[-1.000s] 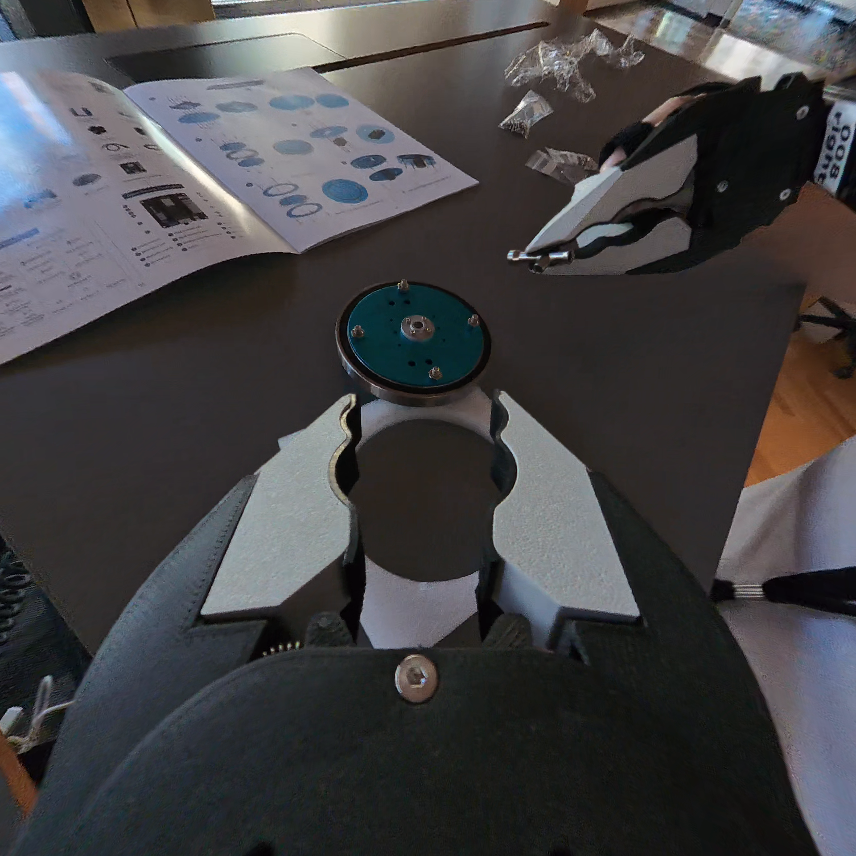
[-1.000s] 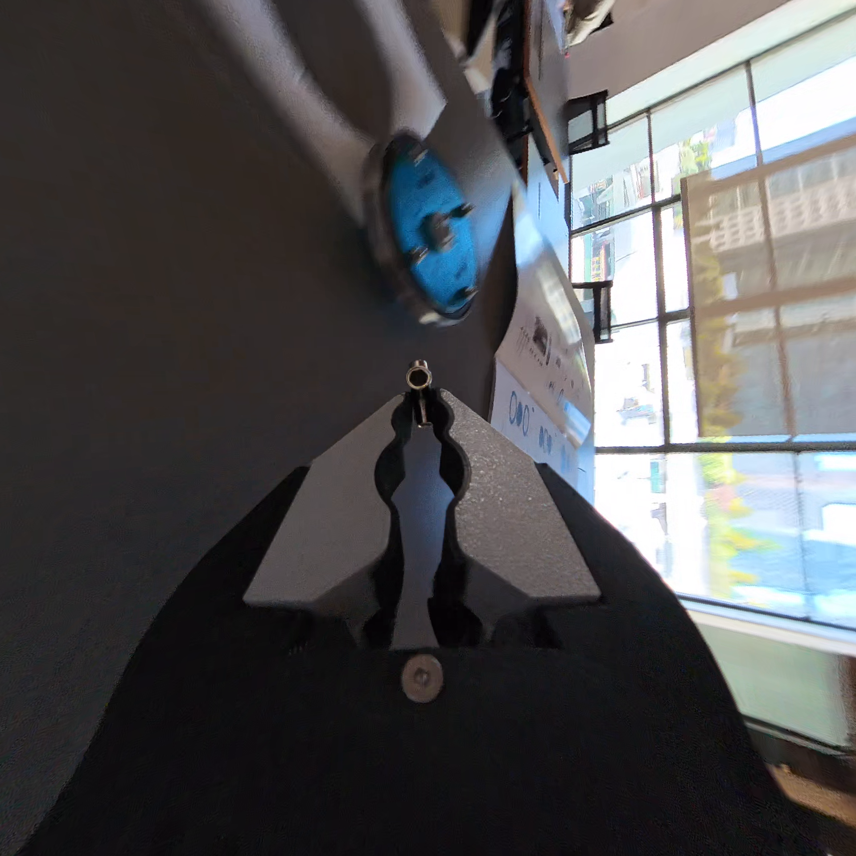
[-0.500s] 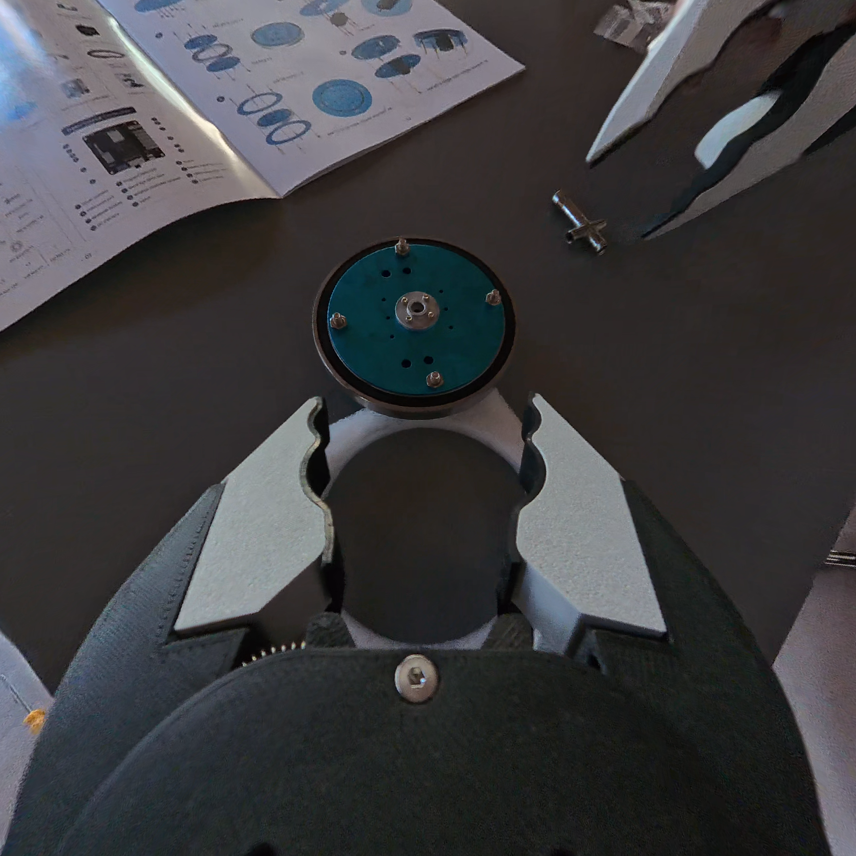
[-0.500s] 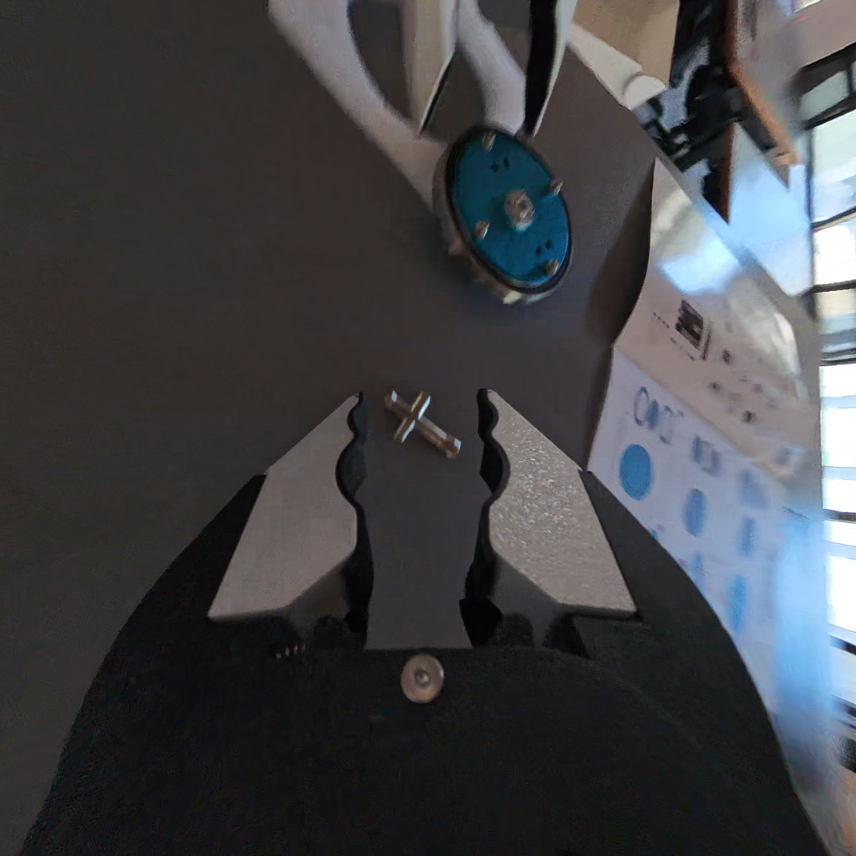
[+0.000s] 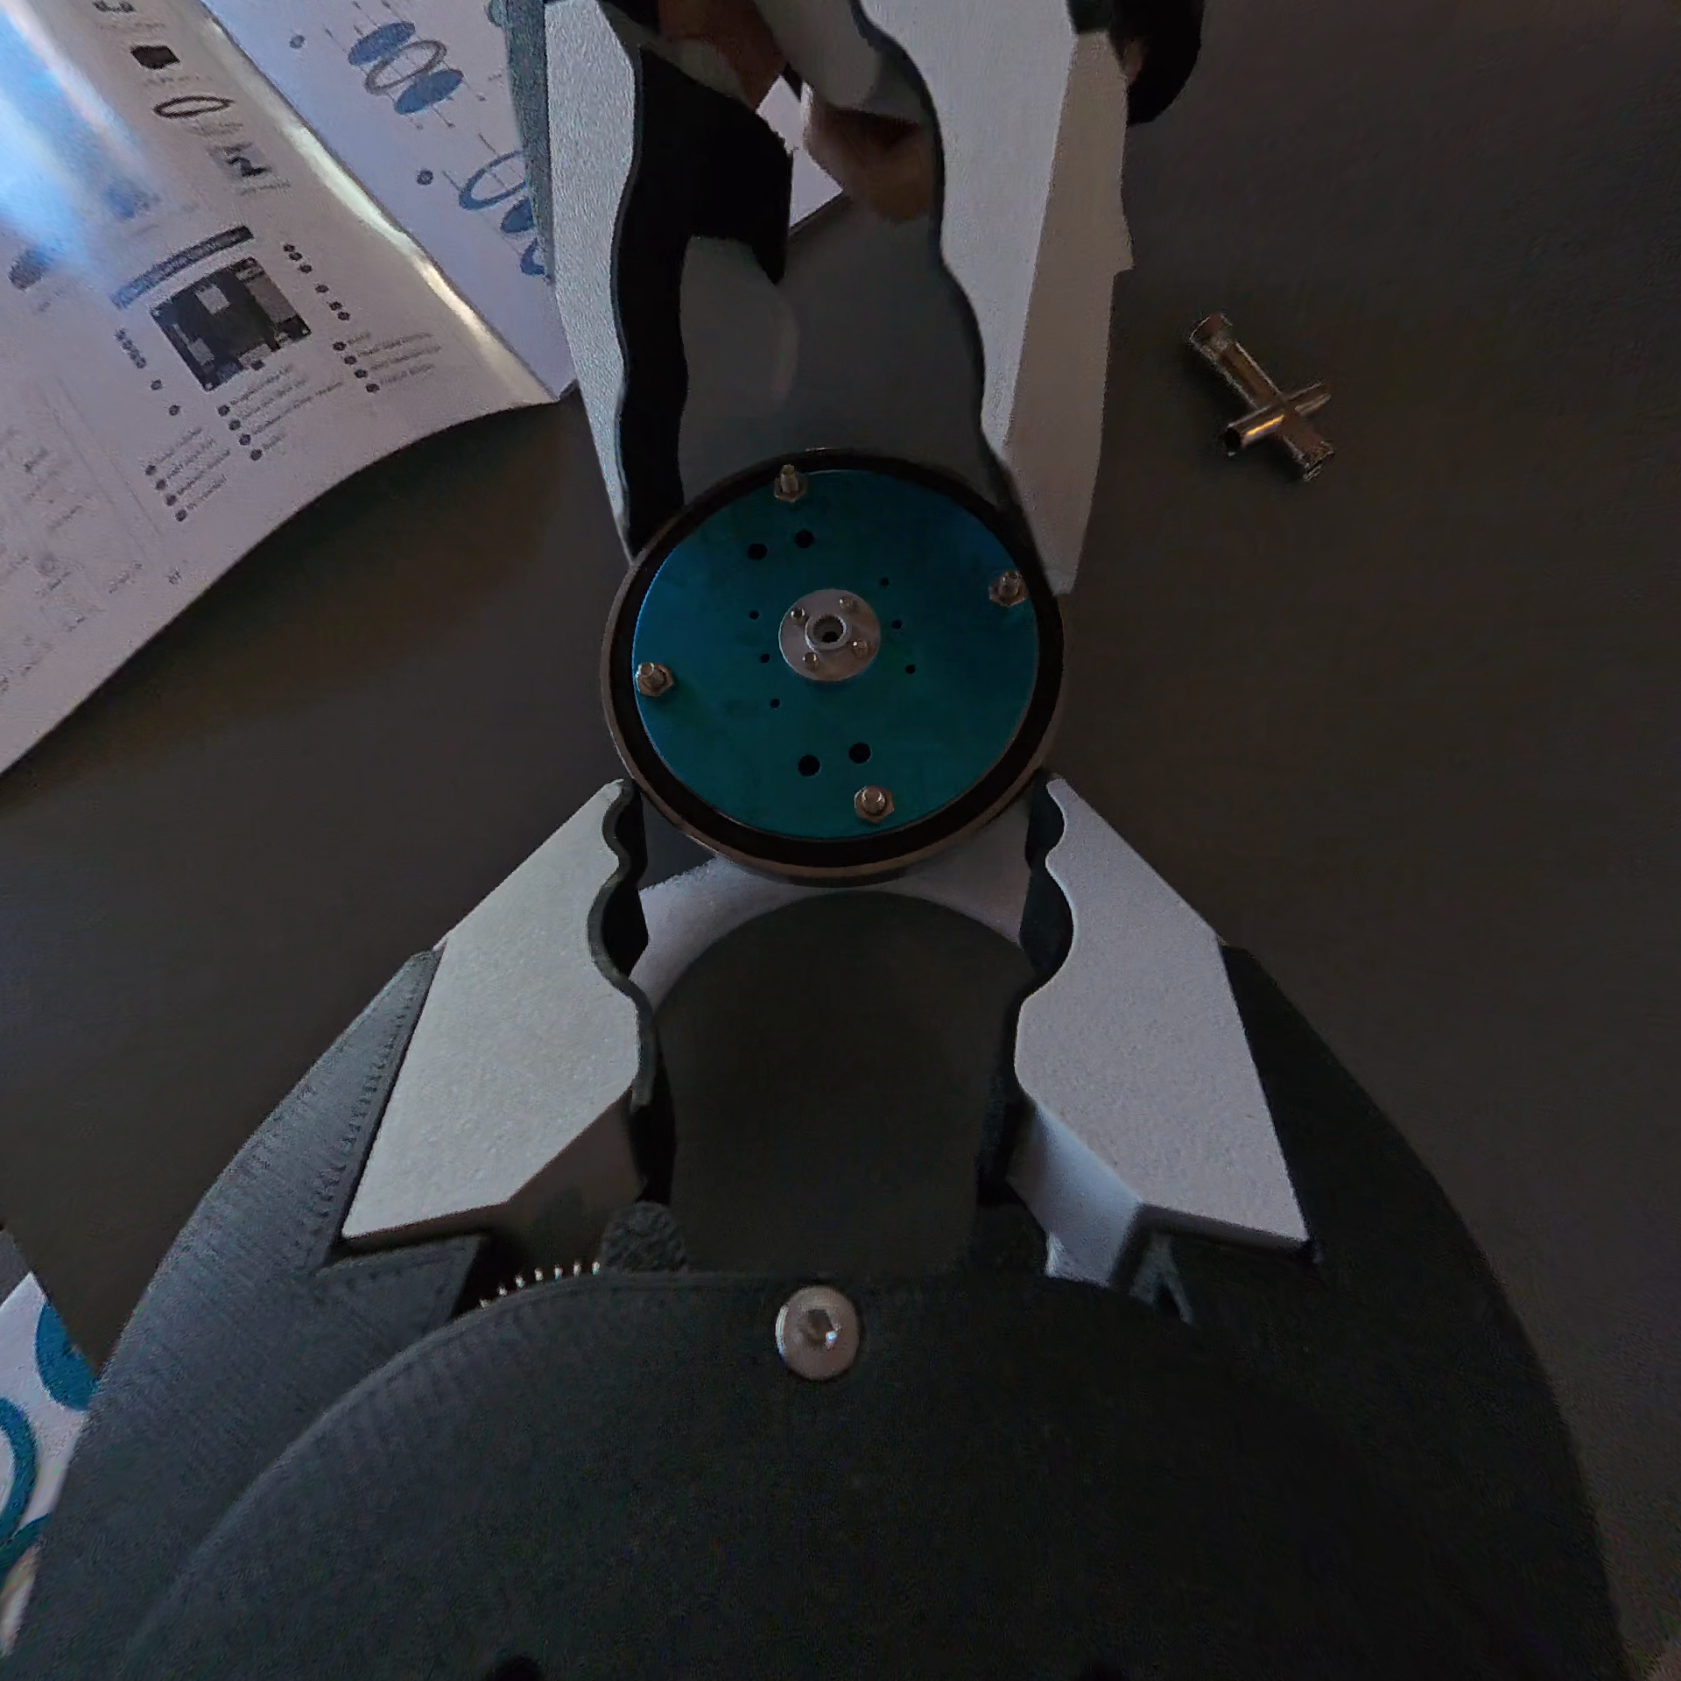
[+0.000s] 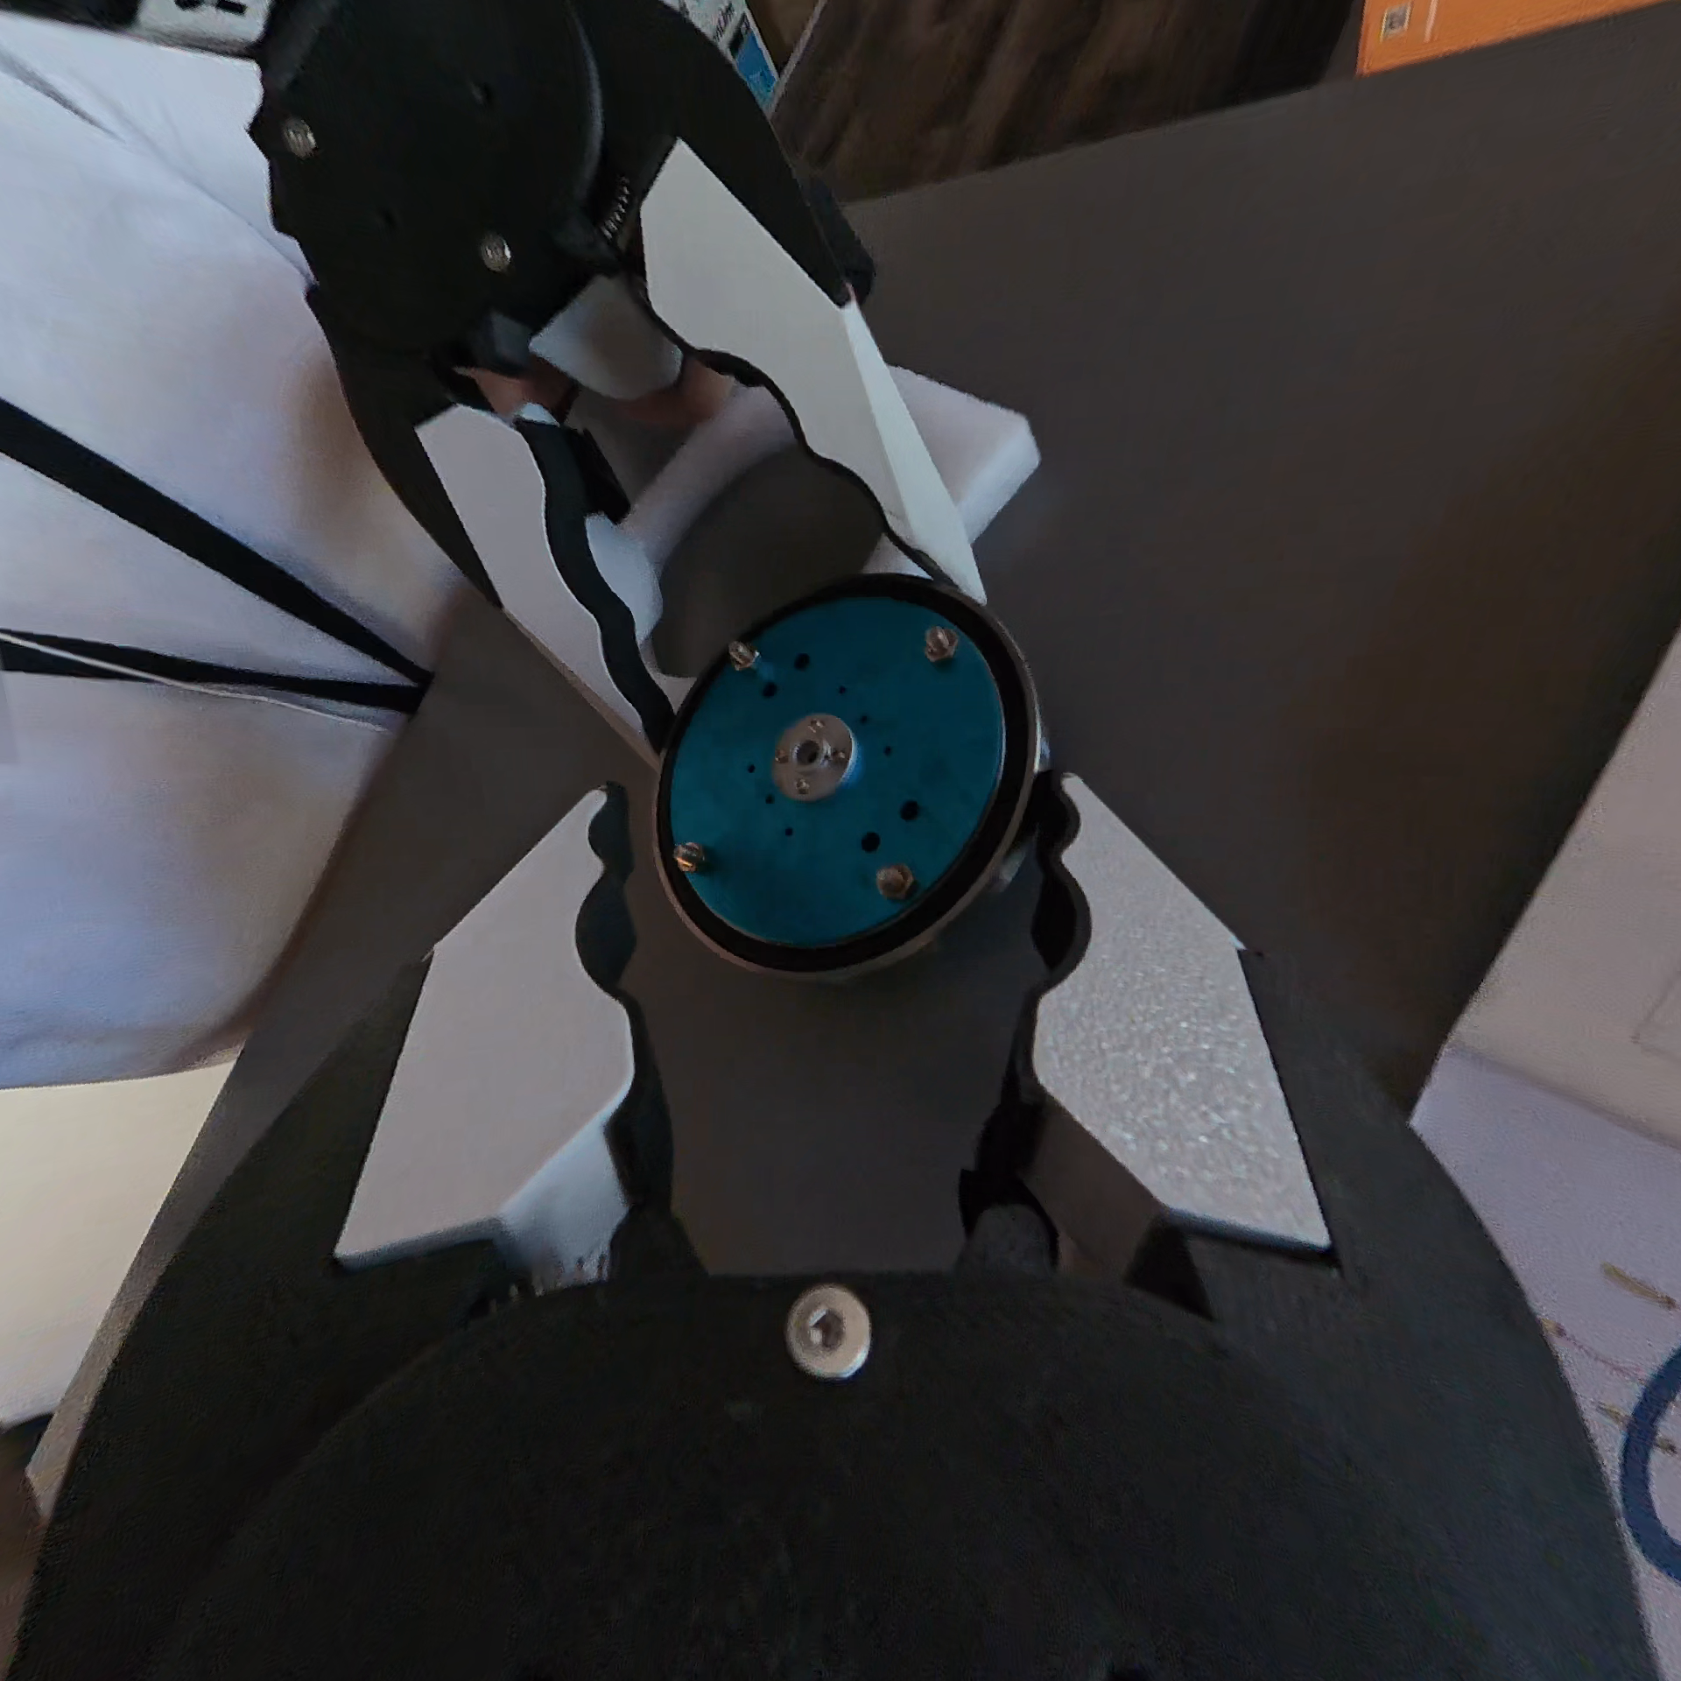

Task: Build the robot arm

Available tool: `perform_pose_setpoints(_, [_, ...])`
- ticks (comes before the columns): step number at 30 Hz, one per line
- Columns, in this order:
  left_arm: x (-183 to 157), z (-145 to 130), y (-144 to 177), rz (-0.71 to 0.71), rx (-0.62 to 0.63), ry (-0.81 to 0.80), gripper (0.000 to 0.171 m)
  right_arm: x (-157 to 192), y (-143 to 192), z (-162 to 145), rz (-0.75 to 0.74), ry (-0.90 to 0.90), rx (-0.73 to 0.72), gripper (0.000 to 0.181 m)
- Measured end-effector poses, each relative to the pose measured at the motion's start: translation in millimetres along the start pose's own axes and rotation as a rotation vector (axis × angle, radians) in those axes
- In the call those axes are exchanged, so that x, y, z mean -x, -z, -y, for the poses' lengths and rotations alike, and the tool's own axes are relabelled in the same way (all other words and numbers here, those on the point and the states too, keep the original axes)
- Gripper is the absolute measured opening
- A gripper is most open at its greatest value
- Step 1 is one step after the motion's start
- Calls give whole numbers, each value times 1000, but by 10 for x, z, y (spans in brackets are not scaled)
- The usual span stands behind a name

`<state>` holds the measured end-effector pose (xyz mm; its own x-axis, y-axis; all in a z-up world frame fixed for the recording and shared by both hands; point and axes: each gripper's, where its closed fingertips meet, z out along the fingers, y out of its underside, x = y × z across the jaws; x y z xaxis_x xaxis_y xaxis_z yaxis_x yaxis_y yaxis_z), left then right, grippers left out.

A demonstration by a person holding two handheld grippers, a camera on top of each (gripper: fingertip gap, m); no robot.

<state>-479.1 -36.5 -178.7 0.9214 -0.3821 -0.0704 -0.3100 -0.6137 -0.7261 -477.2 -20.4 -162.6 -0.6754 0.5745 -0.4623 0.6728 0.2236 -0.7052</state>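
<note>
A round blue disc with a dark metal rim, a silver hub and small nuts lies flat on the dark table, partly on a white foam piece with a round cutout. My left gripper is open, its fingertips at the disc's near edge on either side. My right gripper reaches in from the opposite side, open, its tips flanking the disc's far edge. In the right wrist view the disc sits between the tips of my right gripper, with the left gripper opposite. Neither gripper holds anything.
A small cross-shaped metal wrench lies loose on the table right of the disc. An open printed booklet lies to the left. A person's white garment hangs beyond the table edge. Both grippers' tips are close together, under 4 cm apart.
My right gripper let go of the cross-shaped wrench onto the table, opened wide and swung around to the disc's far side. My left gripper moved closer over the disc.
</note>
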Motion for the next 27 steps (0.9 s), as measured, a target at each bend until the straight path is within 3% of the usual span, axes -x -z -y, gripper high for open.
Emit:
perform_pose_setpoints(8, [-37,103,-118,-71,21,12,77,-35,197,-136,-48,-63,-77,86])
perform_pose_setpoints(13, [-78,91,-185,-57,33,-12,85,68,137,-256,-146,109,-38,114])
perform_pose_setpoints(18, [-75,129,-187,-42,33,-49,80,-89,113,-369,-387,283,68,99])
perform_pose_setpoints(27, [-52,218,-185,-85,115,-132,80,-83,165,-362,-489,122,-48,99])
